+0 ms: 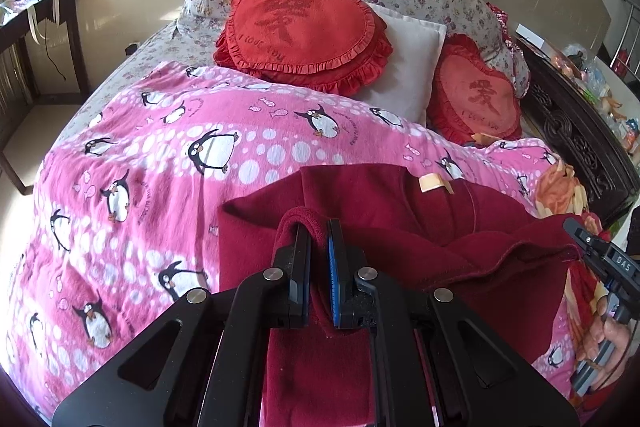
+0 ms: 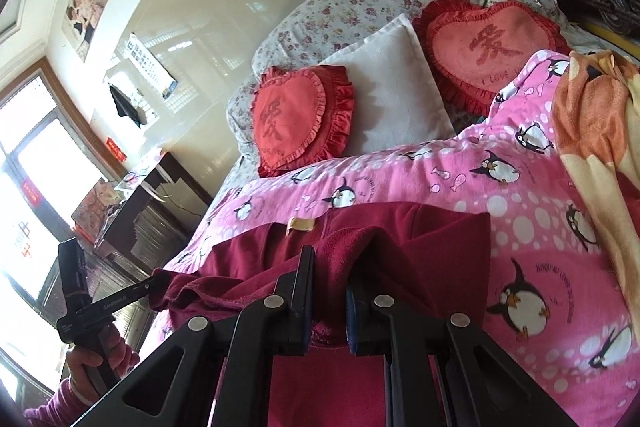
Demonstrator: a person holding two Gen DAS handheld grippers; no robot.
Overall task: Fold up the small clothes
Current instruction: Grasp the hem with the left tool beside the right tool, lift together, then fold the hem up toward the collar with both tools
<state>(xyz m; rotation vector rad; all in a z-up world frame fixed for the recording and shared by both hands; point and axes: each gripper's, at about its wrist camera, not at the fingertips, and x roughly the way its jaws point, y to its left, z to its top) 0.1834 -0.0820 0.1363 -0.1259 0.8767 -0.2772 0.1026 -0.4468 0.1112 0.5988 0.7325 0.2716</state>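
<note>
A dark red fleece garment (image 1: 380, 203) with a tan neck label (image 1: 431, 183) lies on the pink penguin quilt (image 1: 160, 163). My left gripper (image 1: 318, 227) is shut on a fold of its near edge and lifts it. My right gripper (image 2: 330, 259) is shut on another fold of the same garment (image 2: 440, 239), also lifted. In the left wrist view the right gripper (image 1: 576, 251) shows at the right, clamping the hem. In the right wrist view the left gripper (image 2: 160, 281) shows at the left, pinching the hem.
Two red heart cushions (image 1: 300, 27) (image 1: 476, 95) and a white pillow (image 1: 408, 67) lie at the head of the bed. An orange blanket (image 2: 592, 131) lies on the right side. A dark desk (image 2: 152, 211) stands left, and a carved dark wood frame (image 1: 576, 139) stands right.
</note>
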